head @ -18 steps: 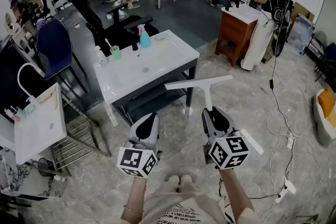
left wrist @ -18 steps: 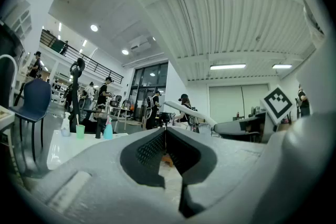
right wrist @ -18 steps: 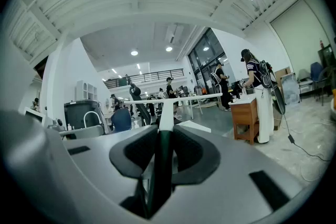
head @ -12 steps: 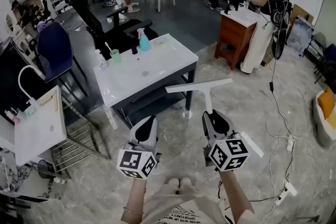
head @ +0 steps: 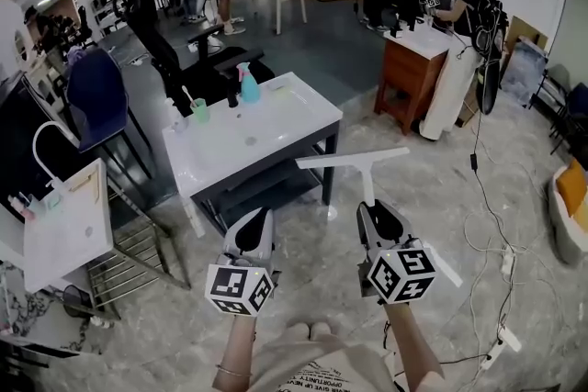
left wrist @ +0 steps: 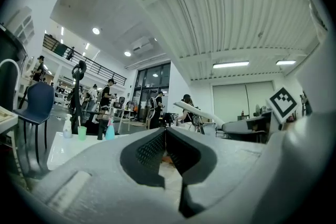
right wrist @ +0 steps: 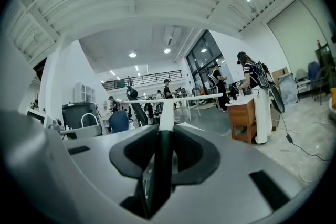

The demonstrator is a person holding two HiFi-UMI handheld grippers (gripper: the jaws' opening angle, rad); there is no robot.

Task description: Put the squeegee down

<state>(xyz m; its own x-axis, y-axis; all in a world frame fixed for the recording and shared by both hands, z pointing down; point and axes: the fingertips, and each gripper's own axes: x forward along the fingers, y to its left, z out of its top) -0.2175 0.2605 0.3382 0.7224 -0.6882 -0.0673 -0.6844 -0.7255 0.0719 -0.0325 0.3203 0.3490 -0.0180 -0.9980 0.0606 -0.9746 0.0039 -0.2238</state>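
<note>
The squeegee (head: 365, 168) is white and T-shaped, its blade level and crosswise in the air in front of the white table (head: 276, 126). My right gripper (head: 371, 207) is shut on its handle, which runs out between the jaws in the right gripper view to the blade (right wrist: 195, 97). To its left, my left gripper (head: 260, 215) is held at the same height, shut with nothing in it; its pads (left wrist: 153, 145) meet. The squeegee's blade (left wrist: 202, 113) shows at the right of the left gripper view.
On the table stand a blue spray bottle (head: 248, 86) and a green cup (head: 200, 110). A white sink unit (head: 66, 218) and a metal rack (head: 138, 245) are on the left, a wooden cabinet (head: 410, 69) and a person (head: 468, 10) at the back right. Cables (head: 491, 239) trail over the marble floor.
Both grippers and the squeegee have come slightly nearer the white table as the view shifted. The grip on the handle is unchanged.
</note>
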